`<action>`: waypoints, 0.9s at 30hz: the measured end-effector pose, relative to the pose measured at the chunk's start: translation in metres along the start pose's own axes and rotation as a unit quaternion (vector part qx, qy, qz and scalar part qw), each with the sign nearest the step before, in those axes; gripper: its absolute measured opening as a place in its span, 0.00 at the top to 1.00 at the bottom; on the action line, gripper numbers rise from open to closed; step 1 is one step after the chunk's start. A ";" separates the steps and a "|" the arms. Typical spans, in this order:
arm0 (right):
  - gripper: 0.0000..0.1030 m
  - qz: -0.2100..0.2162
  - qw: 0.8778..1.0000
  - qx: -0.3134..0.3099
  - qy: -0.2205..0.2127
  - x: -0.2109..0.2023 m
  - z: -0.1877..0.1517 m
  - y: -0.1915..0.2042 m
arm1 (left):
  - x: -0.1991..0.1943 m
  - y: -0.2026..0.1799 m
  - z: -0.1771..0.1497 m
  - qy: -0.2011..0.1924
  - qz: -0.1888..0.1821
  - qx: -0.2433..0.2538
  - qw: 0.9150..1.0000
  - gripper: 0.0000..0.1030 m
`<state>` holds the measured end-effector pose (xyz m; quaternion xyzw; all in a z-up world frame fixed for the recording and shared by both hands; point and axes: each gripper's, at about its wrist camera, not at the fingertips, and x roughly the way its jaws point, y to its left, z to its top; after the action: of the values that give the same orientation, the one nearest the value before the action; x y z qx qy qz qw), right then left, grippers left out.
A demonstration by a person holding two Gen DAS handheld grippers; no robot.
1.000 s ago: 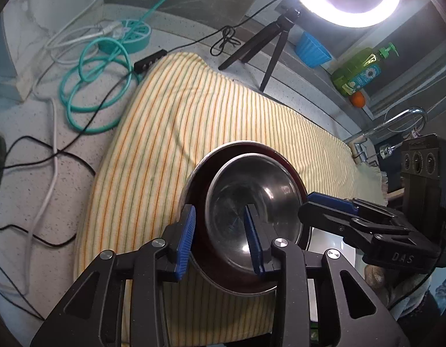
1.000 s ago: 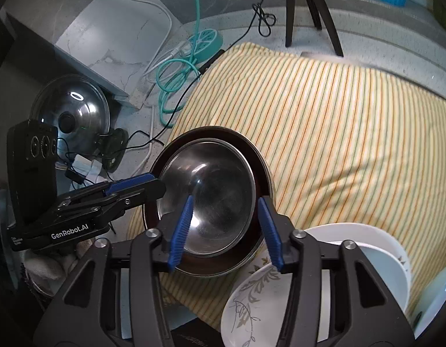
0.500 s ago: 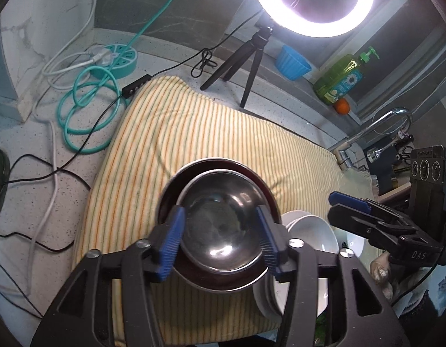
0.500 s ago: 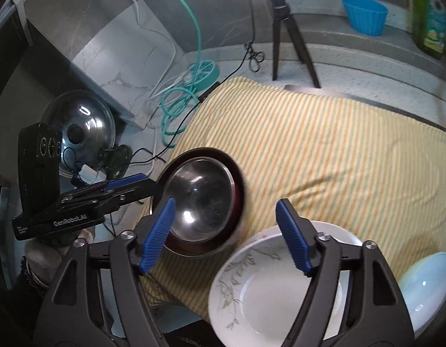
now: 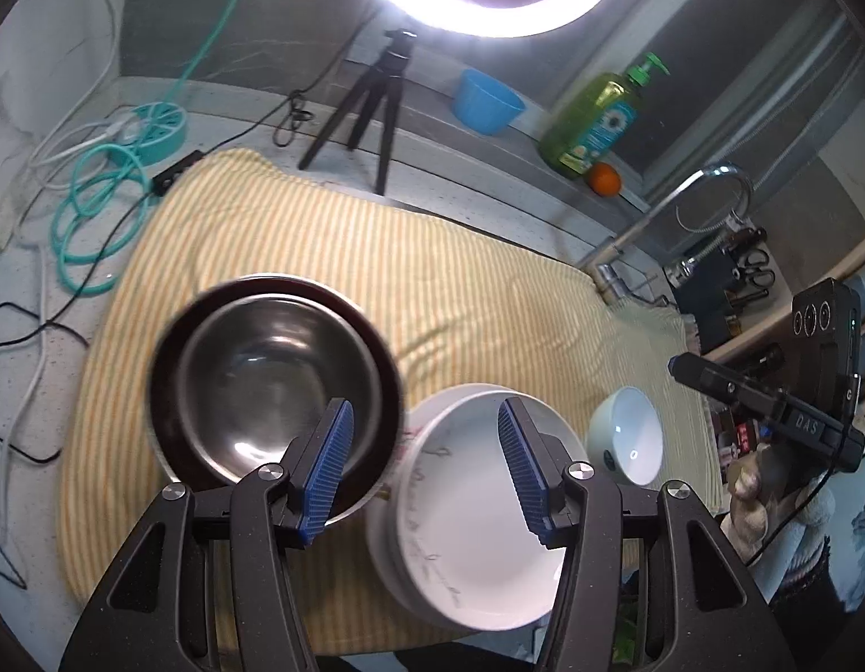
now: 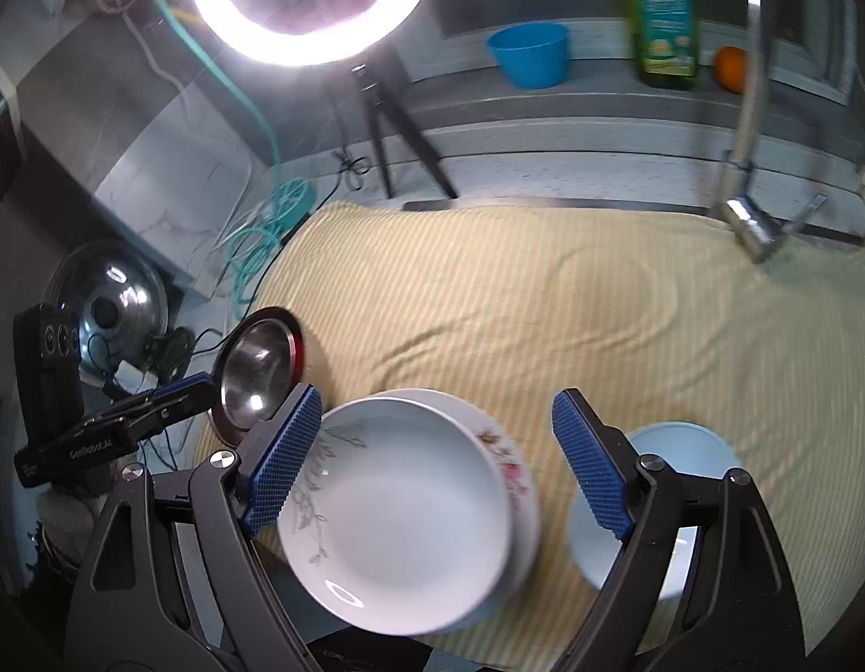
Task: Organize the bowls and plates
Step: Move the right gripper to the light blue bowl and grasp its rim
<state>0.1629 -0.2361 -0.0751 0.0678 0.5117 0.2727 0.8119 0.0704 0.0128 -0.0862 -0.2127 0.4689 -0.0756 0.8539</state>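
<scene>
Right tongs (image 6: 437,459) opening wide over stacked plates (image 6: 410,526), gripping nothing; left tongs (image 5: 424,467) apart, empty

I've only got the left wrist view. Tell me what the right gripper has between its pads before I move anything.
Observer: Nothing. The right gripper is empty and its jaws are opening. It hangs over the white plates, not touching them.
Operator: Now report anything off the left end of the cloth that my view cuts off.
Observer: A steel pot lid sits out there, left of the striped cloth and nearer than the teal cable.
</scene>
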 end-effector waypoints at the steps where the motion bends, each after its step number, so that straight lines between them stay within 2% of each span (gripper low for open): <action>1: 0.16 -0.003 1.000 0.006 -0.003 -0.005 -0.001 -0.009 | 0.002 -0.007 -0.002 0.001 -0.004 0.003 1.000 0.48; 15: 0.16 -0.049 0.996 0.067 -0.022 -0.051 -0.030 -0.110 | 0.057 -0.097 -0.022 0.045 -0.059 0.050 0.996 0.48; 19: 0.16 -0.054 0.996 0.071 -0.019 -0.055 -0.038 -0.127 | 0.076 -0.120 -0.030 0.060 -0.068 0.065 0.994 0.49; 27: 0.16 -0.045 0.996 0.072 0.004 -0.042 -0.054 -0.147 | 0.108 -0.150 -0.042 0.086 -0.062 0.092 0.990 0.49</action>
<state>0.1573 -0.3904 -0.1240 0.1018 0.5359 0.1981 0.8144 0.1050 -0.1702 -0.1237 -0.1551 0.5179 -0.1896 0.8197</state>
